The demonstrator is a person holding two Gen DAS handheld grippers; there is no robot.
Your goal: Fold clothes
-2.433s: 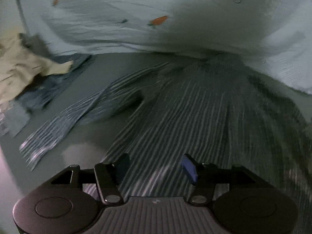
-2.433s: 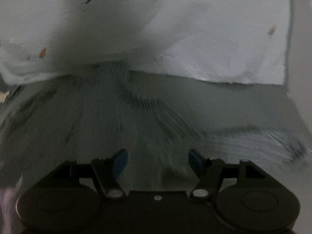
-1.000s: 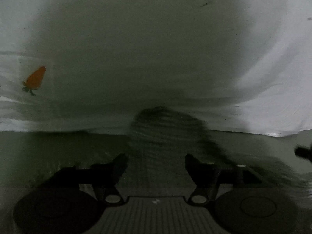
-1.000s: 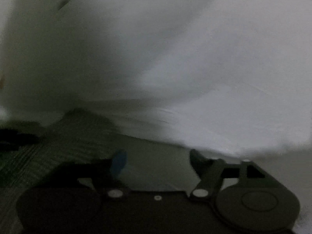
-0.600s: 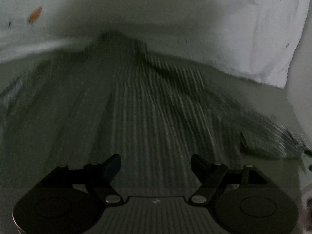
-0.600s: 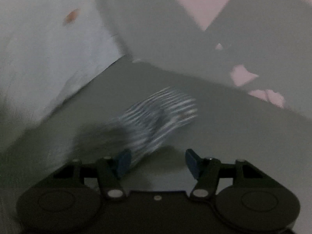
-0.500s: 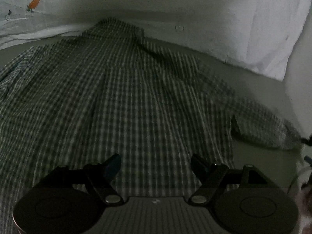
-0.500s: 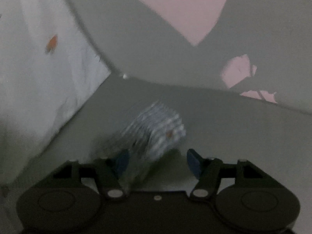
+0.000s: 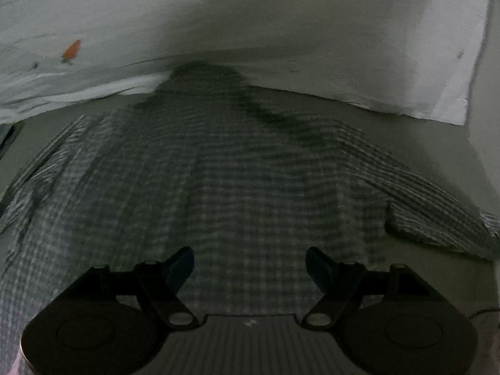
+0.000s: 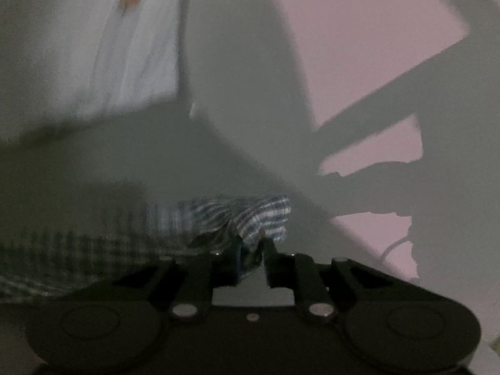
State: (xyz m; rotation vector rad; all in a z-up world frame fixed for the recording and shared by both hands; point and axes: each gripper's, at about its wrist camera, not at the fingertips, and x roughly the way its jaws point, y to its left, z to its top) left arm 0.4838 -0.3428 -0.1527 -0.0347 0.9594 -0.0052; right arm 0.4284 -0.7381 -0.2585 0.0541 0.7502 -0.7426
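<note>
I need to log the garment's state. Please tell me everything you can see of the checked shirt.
The checked shirt looks like thin woven cloth in dark and pale checks. It lies spread flat on the grey bed surface, collar end touching the white carrot-print bedding, sleeves out to both sides. The right gripper has just been closing and pinches one sleeve's cuff. The left gripper hovers open above the body.

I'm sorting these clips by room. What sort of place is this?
Probably a bedroom: a checked shirt lies spread on a flat grey surface like a bed, a pale carrot-print sheet or quilt is bunched behind it, and a plain wall stands close by.
</note>
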